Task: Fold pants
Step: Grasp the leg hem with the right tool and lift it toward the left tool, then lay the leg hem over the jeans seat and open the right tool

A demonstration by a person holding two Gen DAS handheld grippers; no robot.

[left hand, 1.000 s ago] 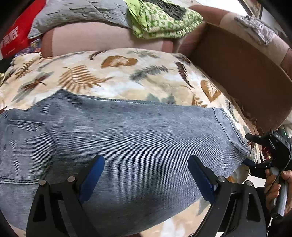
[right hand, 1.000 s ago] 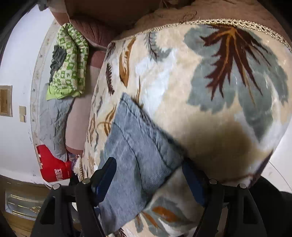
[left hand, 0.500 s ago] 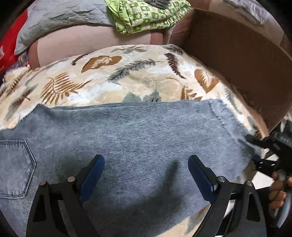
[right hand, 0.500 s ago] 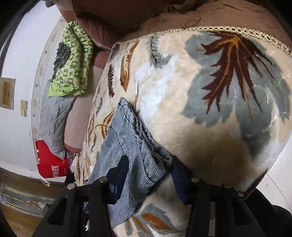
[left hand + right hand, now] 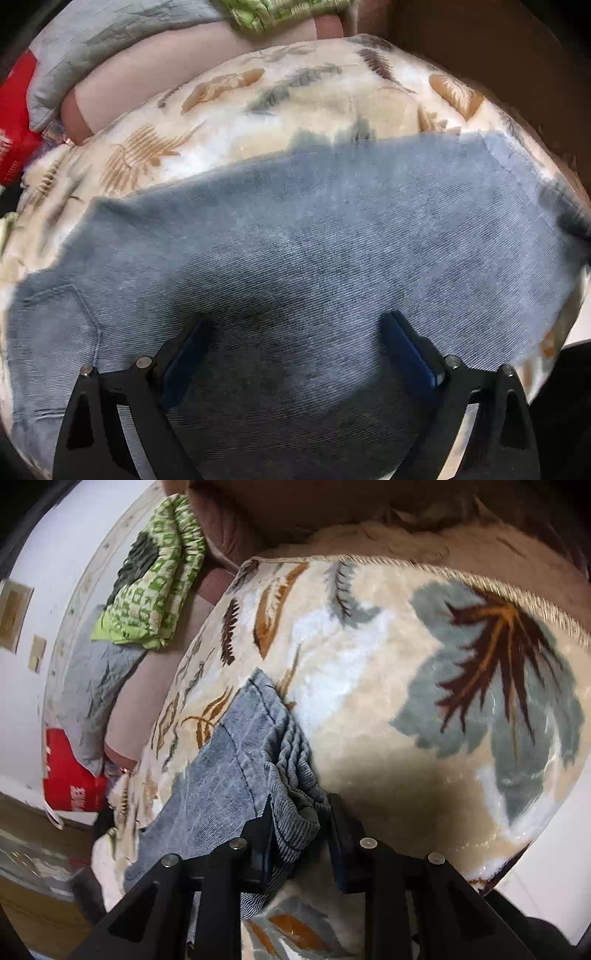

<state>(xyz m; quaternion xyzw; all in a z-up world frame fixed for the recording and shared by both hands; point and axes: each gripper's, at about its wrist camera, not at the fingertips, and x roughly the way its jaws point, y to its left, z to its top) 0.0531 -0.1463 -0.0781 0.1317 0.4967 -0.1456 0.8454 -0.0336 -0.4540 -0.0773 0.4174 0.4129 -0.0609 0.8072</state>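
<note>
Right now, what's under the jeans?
The jeans lie on a leaf-print blanket, which shows all around them. What lies directly beneath the denim is covered. The right gripper, whose jaws have just been closing, bunches the hem.

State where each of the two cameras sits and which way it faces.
Left wrist: on the left gripper, angled down onto the jeans; its open fingers show.
Right wrist: on the right gripper, angled down at the bunched hem of the jeans; its jaws have just been closing on it.
Shared: jeans, leaf-print blanket, green cloth.
</note>
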